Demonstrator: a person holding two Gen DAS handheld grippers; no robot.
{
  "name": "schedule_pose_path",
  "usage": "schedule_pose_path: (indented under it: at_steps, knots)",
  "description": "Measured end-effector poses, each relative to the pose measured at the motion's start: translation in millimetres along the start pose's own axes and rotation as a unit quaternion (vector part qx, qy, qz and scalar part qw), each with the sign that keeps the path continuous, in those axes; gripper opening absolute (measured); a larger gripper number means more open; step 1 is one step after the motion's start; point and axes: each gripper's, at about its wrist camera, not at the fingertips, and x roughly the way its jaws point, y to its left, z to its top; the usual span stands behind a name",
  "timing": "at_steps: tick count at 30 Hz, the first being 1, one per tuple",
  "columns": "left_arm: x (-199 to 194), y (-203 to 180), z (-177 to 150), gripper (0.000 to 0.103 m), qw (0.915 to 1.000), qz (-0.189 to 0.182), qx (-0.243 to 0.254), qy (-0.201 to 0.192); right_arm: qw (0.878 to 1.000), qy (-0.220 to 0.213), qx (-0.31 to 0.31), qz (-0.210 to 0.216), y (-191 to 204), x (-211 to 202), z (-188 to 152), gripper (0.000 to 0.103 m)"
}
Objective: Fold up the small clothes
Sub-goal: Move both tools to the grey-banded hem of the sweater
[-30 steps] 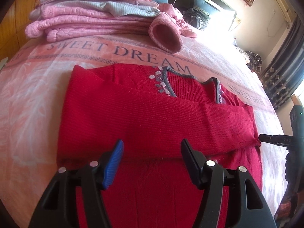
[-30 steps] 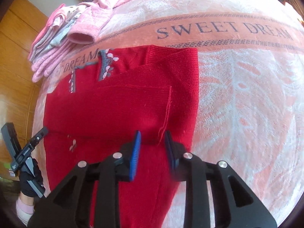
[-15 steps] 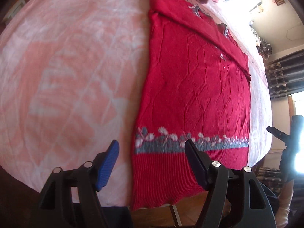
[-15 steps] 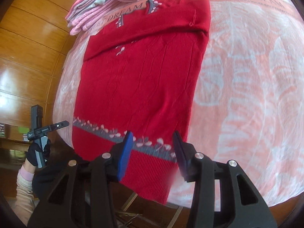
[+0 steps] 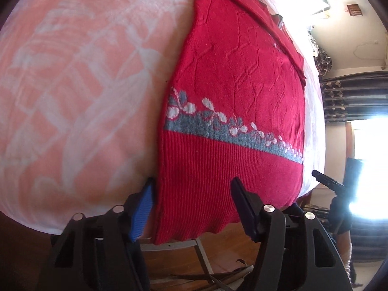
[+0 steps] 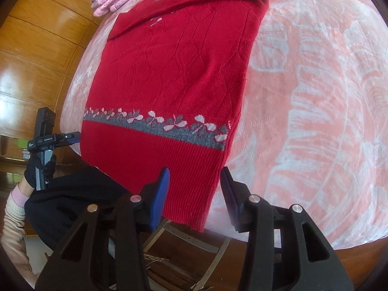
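Red sweater (image 5: 240,77) lying flat on the pink bed (image 5: 72,84), hem hanging over the edge at 6 o'clock, with the left claw (image 5: 191,194) and right claw (image 6: 195,184) each spread wide around a bottom hem corner, gripping nothing, and pink clothes (image 6: 116,2) stacked at 11 o'clock.

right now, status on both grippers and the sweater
Left gripper open at sweater's left hem corner. Right gripper open at the right corner. Sweater flat, sleeves folded across, hem overhanging the bed. Nothing in the way.
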Motion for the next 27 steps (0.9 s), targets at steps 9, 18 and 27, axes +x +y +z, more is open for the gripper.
schedule_pose_path:
  at_steps: [9,18,27]
  knots:
    - [10,0,-4,0.042,0.9995,-0.024,0.001,0.021,1.000,0.013,0.009,-0.006,-12,14,-8,0.046]
    - [13,-11,-8,0.053,0.9990,-0.016,0.036,0.020,0.999,0.041,0.023,0.016,-19,34,-23,0.047]
    - [16,-15,-9,0.055,0.9988,-0.004,0.045,0.019,0.998,0.047,0.007,0.049,-9,49,-30,0.043]
